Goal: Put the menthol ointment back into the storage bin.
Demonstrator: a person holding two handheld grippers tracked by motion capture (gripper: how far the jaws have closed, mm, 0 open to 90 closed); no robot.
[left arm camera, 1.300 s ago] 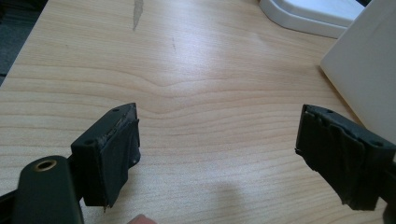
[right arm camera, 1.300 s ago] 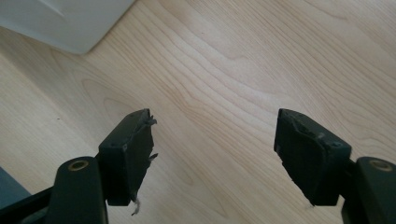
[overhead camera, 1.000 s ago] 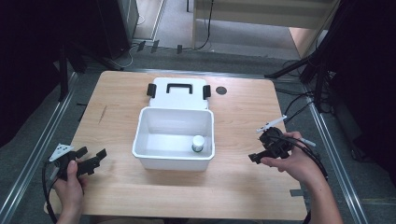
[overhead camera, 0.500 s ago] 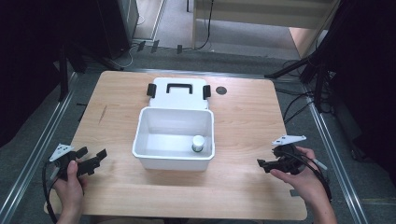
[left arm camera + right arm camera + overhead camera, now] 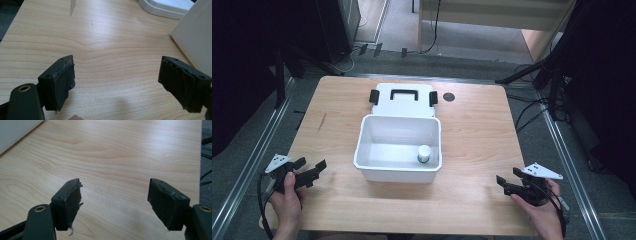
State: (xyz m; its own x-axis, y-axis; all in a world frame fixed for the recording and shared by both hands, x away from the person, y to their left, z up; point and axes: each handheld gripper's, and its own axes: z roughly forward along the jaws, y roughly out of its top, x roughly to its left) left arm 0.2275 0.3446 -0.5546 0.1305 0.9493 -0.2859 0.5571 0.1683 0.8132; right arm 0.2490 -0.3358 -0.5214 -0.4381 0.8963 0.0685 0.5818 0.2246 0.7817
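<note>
No text, label, brand, number or sign can be read on anything here.

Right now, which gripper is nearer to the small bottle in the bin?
Right. The right gripper is off the bin's right front corner, the corner where the bottle stands. The left gripper is beyond the bin's far left side.

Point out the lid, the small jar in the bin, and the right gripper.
lid [image 5: 402,102]: high view, on its flat white top just below the black handle.
jar [image 5: 424,150]: high view, on its white cap.
right gripper [image 5: 504,184]: high view, midway between its open black jaws.
</note>
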